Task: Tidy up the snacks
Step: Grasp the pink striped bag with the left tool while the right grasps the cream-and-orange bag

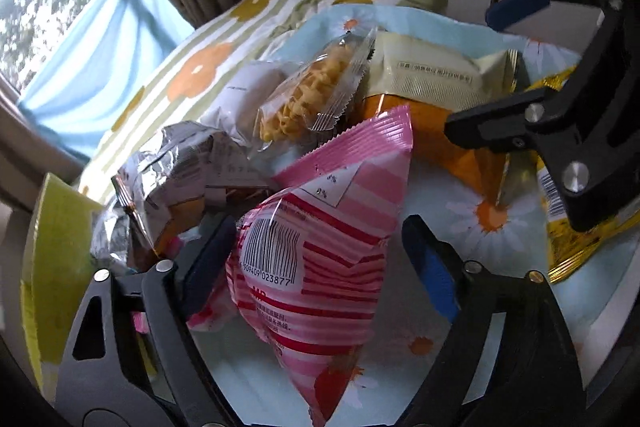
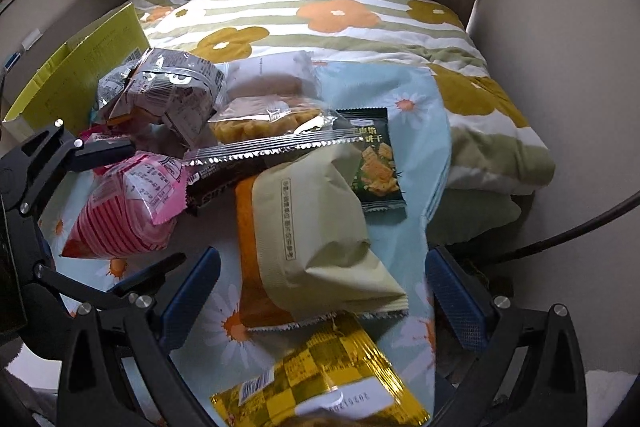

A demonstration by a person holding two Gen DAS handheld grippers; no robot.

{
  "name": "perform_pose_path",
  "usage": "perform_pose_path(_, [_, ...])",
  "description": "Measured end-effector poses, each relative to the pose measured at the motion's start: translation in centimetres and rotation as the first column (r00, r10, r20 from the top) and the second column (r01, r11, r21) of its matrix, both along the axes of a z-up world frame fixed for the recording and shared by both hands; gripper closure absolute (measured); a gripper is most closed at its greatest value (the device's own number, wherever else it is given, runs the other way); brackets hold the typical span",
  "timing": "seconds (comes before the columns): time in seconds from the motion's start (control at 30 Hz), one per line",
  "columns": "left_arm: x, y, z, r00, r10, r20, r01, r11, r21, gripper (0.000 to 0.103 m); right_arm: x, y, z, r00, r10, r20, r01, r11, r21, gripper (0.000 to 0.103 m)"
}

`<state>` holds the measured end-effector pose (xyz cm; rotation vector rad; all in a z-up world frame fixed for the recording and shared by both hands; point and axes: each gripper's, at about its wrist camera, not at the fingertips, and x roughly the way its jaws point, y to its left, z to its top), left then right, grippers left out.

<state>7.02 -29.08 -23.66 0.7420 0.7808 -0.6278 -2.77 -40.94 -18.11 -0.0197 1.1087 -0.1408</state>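
A pink striped snack bag (image 1: 320, 267) stands between the fingers of my left gripper (image 1: 320, 263). The left pad lies at the bag's edge and the right pad (image 1: 432, 267) is a little clear of it. The jaws are open. In the right wrist view the same pink bag (image 2: 128, 203) sits at the left of the pile. My right gripper (image 2: 320, 299) hangs wide open over a beige packet (image 2: 312, 227) that lies on an orange one (image 2: 248, 227). A gold checked bag (image 2: 320, 379) lies nearest the camera.
Silver bag (image 2: 168, 91), clear packet of yellow snacks (image 2: 256, 123), dark green cracker packet (image 2: 376, 163) and white packet (image 2: 272, 75) are heaped on a blue daisy cloth (image 2: 400, 87). A yellow-green cardboard box (image 2: 80, 67) stands at the left. A flowered quilt (image 2: 340, 15) lies behind, and a black cable (image 2: 580, 227) runs at the right.
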Motion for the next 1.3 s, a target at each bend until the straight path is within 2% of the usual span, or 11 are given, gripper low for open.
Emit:
perform_pose_path(0.07, [0.2, 0.0, -0.1, 1.0, -0.01, 0.009, 0.01, 1.0, 0.013, 0.031, 0.4, 0.0, -0.2, 1.0, 0.005, -0.001, -0.005, 1.0, -0.005, 0.001])
perform_pose_path(0.4, [0.0, 0.2, 0.2, 0.999, -0.035, -0.028, 0.035, 0.999, 0.014, 0.034, 2.4, 1.2, -1.2, 0.996, 0.079, -0.048, -0.082, 0.994, -0.069, 0.002])
perform_pose_path(0.47, [0.1, 0.4, 0.5, 0.999, -0.021, -0.049, 0.021, 1.0, -0.002, 0.034, 2.6, 1.2, -1.8, 0.994, 0.085, -0.069, -0.09, 0.994, -0.07, 0.006])
perform_pose_path(0.53, [0.0, 0.7, 0.8, 0.999, -0.016, -0.05, 0.015, 1.0, -0.01, 0.034, 2.8, 1.1, -2.3, 0.993, 0.083, -0.087, -0.089, 0.994, -0.059, 0.018])
perform_pose_path(0.77, [-0.2, 1.0, 1.4, 0.998, -0.003, -0.056, 0.002, 1.0, -0.014, 0.034, 2.8, 1.1, -3.6, 0.989, 0.084, -0.123, -0.093, 0.994, -0.064, 0.034])
perform_pose_path(0.93, [-0.1, 1.4, 2.5, 0.997, 0.021, -0.074, -0.024, 0.999, -0.041, 0.034, 2.6, 1.0, -3.3, 0.99, 0.078, -0.118, -0.083, 0.996, -0.043, 0.042])
perform_pose_path(1.3, [-0.5, 3.5, 6.9, 0.995, 0.098, -0.029, -0.1, 0.991, -0.088, 0.034, 1.4, 1.7, 0.7, 0.998, 0.046, -0.045, -0.046, 0.999, 0.014, 0.043])
